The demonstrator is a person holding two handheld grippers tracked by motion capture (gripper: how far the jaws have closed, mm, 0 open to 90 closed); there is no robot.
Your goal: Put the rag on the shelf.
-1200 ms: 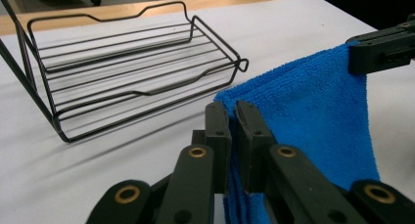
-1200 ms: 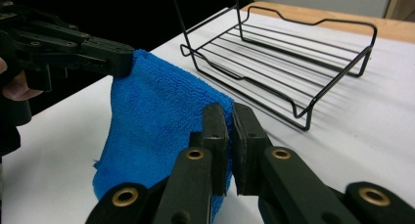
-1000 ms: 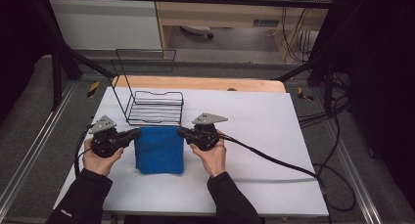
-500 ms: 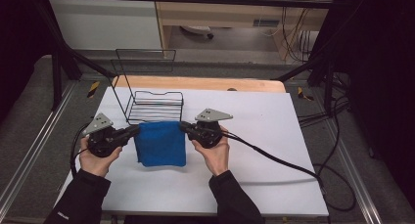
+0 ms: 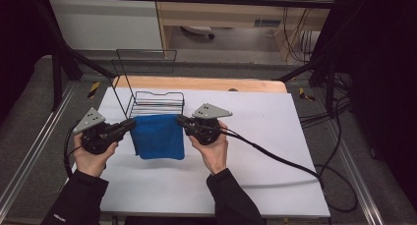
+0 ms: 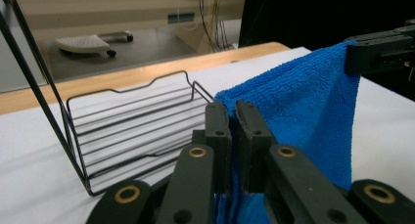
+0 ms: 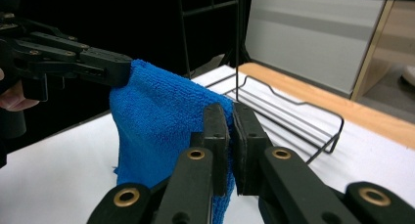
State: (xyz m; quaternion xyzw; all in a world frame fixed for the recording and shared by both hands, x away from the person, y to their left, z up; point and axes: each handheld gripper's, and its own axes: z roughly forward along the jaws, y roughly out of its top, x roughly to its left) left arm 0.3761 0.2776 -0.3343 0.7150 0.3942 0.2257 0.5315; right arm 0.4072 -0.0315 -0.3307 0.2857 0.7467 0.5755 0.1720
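Note:
A blue cloth (image 5: 158, 136) hangs between the two grippers above the white table (image 5: 275, 136), its lower edge near the tabletop. My left gripper (image 5: 132, 123) is shut on the cloth's upper left corner, and my right gripper (image 5: 180, 120) is shut on its upper right corner. In the left gripper view the jaws pinch the blue cloth (image 6: 298, 111), with the right gripper (image 6: 379, 50) holding its far corner. In the right gripper view the jaws clamp the blue cloth (image 7: 156, 121) and the left gripper (image 7: 78, 60) holds the other corner.
A black wire rack (image 5: 155, 101) stands just behind the cloth, with a tall wire back. A wooden board (image 5: 246, 84) lies along the table's far edge. A black cable (image 5: 285, 161) trails from the right gripper across the table to the right.
Both grippers have risen together with the cloth, which lay flat on the table and now hangs from its two top corners. They have also moved slightly toward the rack.

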